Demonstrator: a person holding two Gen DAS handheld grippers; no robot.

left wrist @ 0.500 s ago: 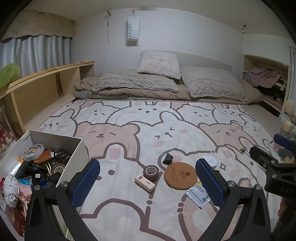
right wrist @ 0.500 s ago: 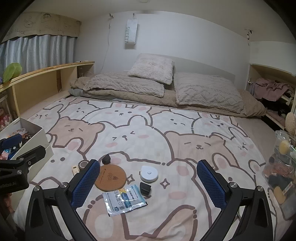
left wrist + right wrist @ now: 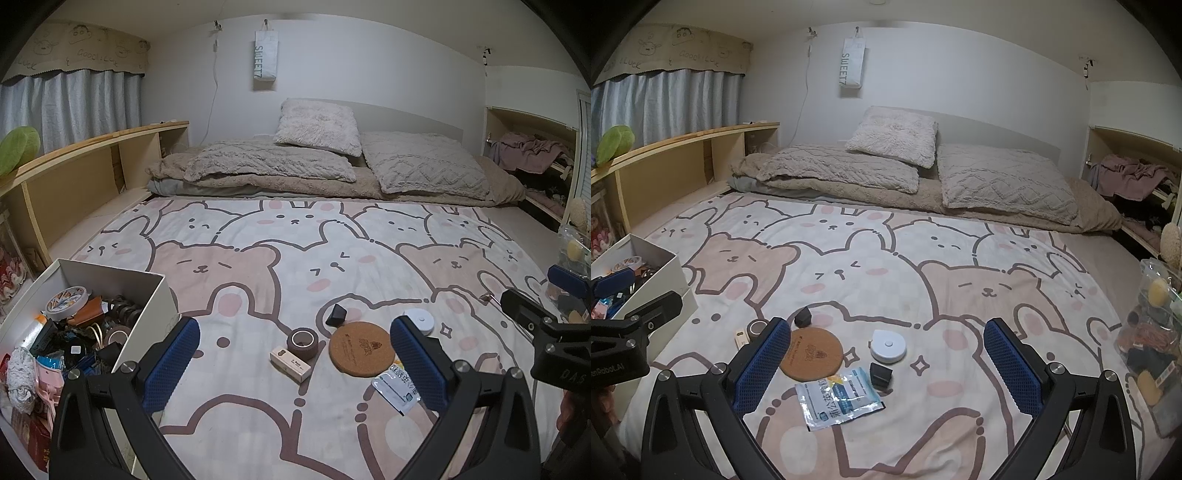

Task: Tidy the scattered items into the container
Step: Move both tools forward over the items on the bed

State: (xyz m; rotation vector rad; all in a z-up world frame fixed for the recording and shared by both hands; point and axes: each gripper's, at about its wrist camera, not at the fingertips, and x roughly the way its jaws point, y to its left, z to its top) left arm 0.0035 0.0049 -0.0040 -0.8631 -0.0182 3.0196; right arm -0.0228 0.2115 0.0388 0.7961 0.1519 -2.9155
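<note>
Scattered on the cartoon-animal bedspread lie a cork coaster [image 3: 360, 348] [image 3: 812, 353], a brown tape roll [image 3: 303, 342] [image 3: 756, 328], a small cream box [image 3: 290, 364] [image 3: 740, 336], a black wedge [image 3: 336, 314] [image 3: 803, 317], a white round device [image 3: 419, 319] [image 3: 887, 345], a small black cube [image 3: 880, 375] and a printed plastic sachet [image 3: 396, 387] [image 3: 839, 400]. A white container [image 3: 155, 299] [image 3: 670, 275] full of odds and ends stands at the left. My left gripper [image 3: 295, 365] hovers open above the box and tape. My right gripper [image 3: 886, 365] is open over the sachet and cube.
Pillows and a folded blanket [image 3: 273, 166] lie at the far end of the bed. A wooden shelf [image 3: 92, 162] runs along the left. A clear bag of items [image 3: 1152, 332] sits at the right edge. A shelf with clothes [image 3: 1126, 177] is at the far right.
</note>
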